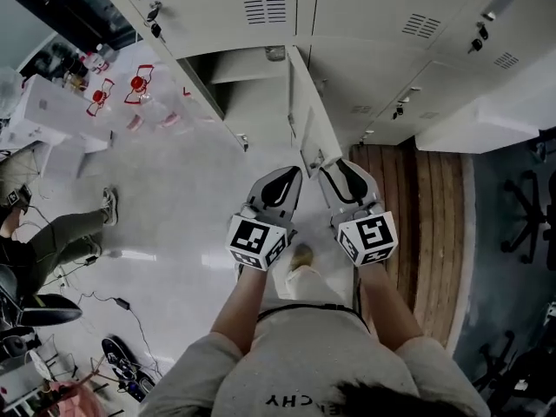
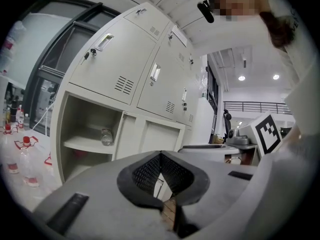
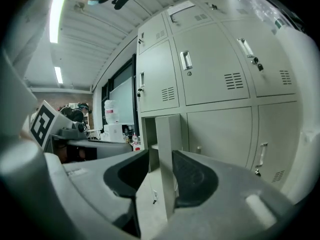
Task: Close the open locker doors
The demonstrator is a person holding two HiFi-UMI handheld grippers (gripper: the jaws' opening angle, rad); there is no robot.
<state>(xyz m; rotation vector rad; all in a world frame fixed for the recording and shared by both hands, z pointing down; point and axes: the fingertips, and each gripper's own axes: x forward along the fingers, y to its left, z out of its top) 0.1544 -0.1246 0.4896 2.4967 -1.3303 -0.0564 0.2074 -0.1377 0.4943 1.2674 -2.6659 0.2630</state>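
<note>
One lower locker door stands open, swung out towards me from the grey locker bank. Left of it is its open compartment, also in the left gripper view, with a clear bottle on the shelf. My left gripper points at the door's left face with its jaw tips together and nothing between them. My right gripper is at the door's free edge. Its jaws stand apart and the door's edge shows upright between them. I cannot tell whether a pad touches it.
A seated person's legs are at the left, with cables on the pale floor. Bottles with red caps stand on the floor by the lockers. A wooden floor strip and office chairs lie to the right.
</note>
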